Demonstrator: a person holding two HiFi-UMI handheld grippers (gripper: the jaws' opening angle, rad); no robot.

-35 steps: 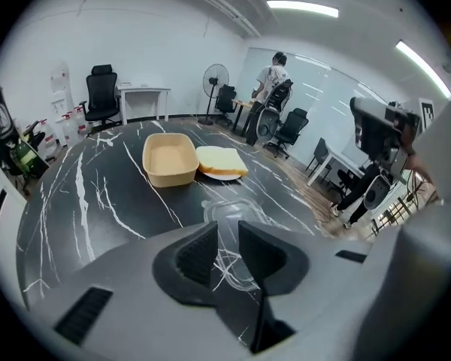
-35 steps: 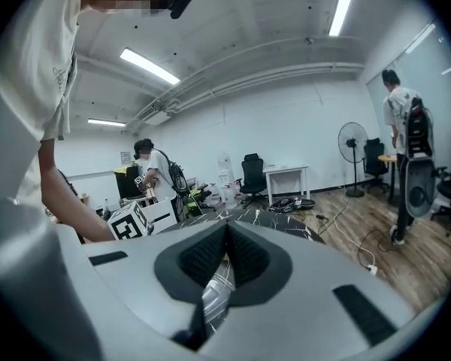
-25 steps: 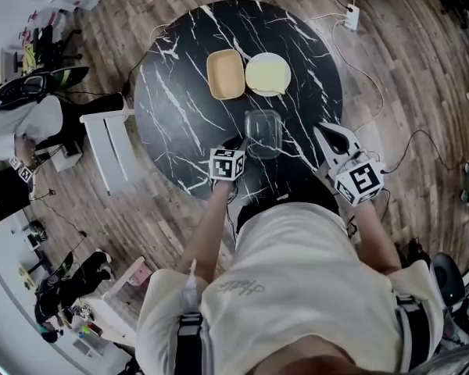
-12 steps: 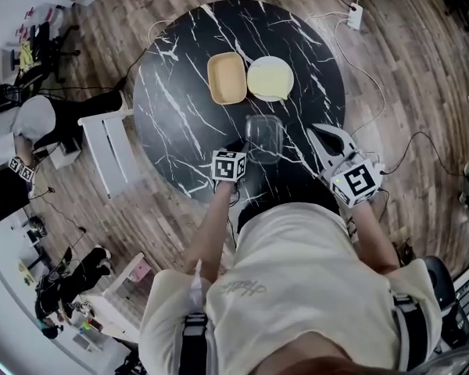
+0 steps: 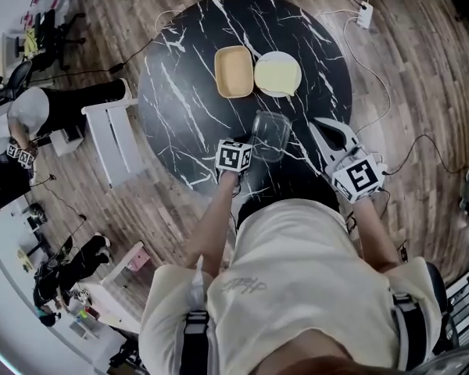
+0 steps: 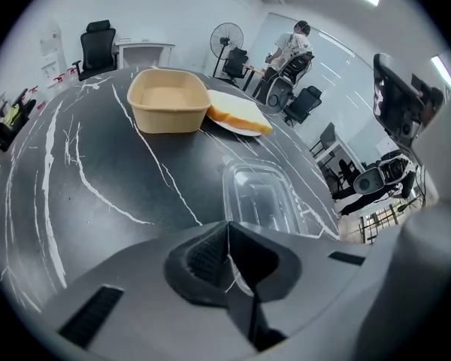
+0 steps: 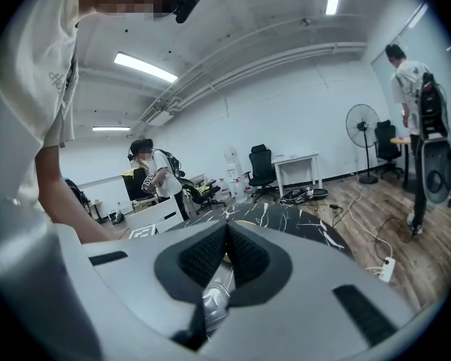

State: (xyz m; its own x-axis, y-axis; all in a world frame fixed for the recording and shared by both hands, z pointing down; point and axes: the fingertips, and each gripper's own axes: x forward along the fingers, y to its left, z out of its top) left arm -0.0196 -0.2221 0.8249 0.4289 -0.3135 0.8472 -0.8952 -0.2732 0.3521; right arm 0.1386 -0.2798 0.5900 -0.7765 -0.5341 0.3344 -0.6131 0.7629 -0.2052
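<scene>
The left gripper (image 6: 227, 232) has closed since the earlier frame. Its jaws, then standing apart, are now clenching on the near rim of the clear container (image 6: 259, 198), which has also turned a little on the table (image 5: 180, 92). The container is sitting near the middle of the black marbled top, stretching away from the jaws toward the far side. I cannot tell whether its base is lying flat.

The right gripper (image 7: 227, 230) is hovering at the table's near right edge, just to the right of the container and apart from it. Its jaws are pressing tip to tip and gripping nothing.

Beyond the container, a beige tub (image 5: 234, 72) is standing at the far side. A white plate (image 6: 227, 128) is lying just to its right, carrying a pale slab of bread (image 6: 237, 111). A person in the background is standing by office chairs.
</scene>
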